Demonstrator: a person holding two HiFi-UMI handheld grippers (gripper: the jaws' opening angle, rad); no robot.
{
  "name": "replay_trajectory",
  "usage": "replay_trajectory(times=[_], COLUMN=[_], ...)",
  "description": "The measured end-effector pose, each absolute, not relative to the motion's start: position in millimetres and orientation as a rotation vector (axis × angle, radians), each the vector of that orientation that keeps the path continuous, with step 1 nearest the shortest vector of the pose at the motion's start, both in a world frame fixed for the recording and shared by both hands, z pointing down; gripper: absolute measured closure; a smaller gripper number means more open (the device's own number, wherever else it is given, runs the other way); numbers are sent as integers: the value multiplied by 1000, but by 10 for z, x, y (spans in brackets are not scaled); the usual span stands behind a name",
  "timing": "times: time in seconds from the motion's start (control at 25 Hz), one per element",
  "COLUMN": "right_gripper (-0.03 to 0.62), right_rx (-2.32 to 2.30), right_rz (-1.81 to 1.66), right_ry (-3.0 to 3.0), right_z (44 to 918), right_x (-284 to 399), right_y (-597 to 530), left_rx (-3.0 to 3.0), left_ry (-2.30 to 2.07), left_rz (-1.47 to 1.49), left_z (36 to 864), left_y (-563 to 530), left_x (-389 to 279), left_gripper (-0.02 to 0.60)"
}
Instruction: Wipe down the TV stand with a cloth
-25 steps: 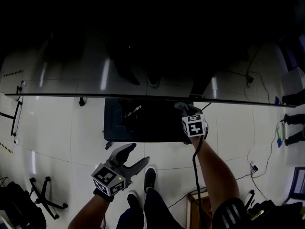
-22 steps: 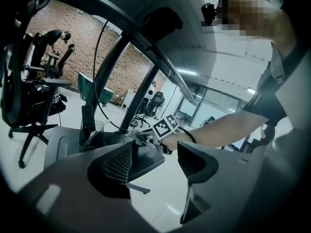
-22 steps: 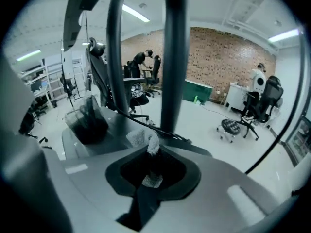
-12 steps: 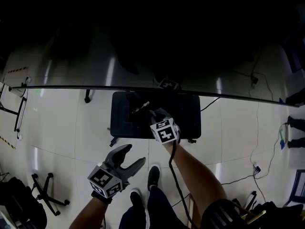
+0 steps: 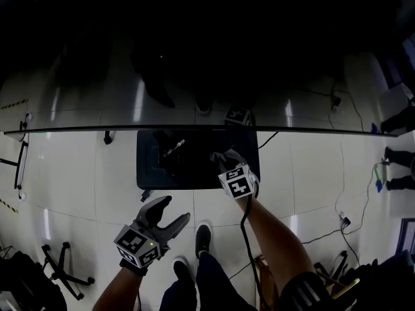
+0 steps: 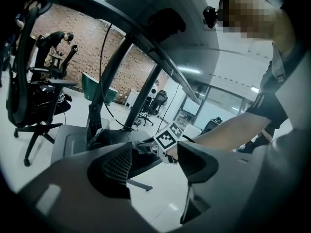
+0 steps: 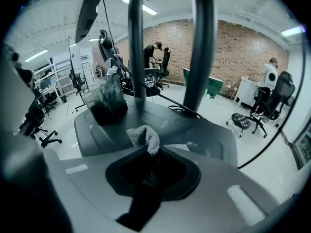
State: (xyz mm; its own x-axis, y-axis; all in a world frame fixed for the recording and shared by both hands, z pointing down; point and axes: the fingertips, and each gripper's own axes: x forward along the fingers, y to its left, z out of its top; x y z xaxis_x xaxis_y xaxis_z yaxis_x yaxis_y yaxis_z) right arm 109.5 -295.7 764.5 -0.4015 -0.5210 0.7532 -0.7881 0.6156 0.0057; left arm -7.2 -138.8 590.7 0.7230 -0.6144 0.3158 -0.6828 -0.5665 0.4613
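We've got the cloth (image 7: 144,135) pinched in our right gripper (image 5: 222,155) over the TV stand's (image 5: 188,173) right half, so the unwiped length lies leftward. Meanwhile our left gripper (image 5: 174,210) hangs spread and empty, off the stand's near edge.

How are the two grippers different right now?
The left gripper is open and empty; the right gripper is shut on the cloth. The left hangs over the floor, while the right is over the stand. Both carry marker cubes.
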Motion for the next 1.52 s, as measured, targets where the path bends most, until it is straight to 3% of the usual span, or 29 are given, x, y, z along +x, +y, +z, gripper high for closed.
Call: replay_trajectory(times=[0.24,0.48,0.92,1.28,1.52], right_gripper=[546,547,546,546,546], right_rx=[1174,1301,1311,1180,1237], right_rz=[528,584,559,218,334], right_ry=[-1977,-1994,-2451,-2611,-2686], right_z=[7615,7456,5451,3883,3297], right_x=[1983,2328,1646,1045,1036], right_y=[-2956,-2952,-1848,-20,903], left_rx=[2396,2424,2515,2535,2554], left_ry=[-908,-878,-904,-903,-937], left_rz=[166,164,140,121,127], left_z=[5893,5778,5027,4124,3792], left_y=[-1392,-1365,-791,676,1588], left_x=[262,375,23,-397,-752], left_gripper=[265,264,265,265,265])
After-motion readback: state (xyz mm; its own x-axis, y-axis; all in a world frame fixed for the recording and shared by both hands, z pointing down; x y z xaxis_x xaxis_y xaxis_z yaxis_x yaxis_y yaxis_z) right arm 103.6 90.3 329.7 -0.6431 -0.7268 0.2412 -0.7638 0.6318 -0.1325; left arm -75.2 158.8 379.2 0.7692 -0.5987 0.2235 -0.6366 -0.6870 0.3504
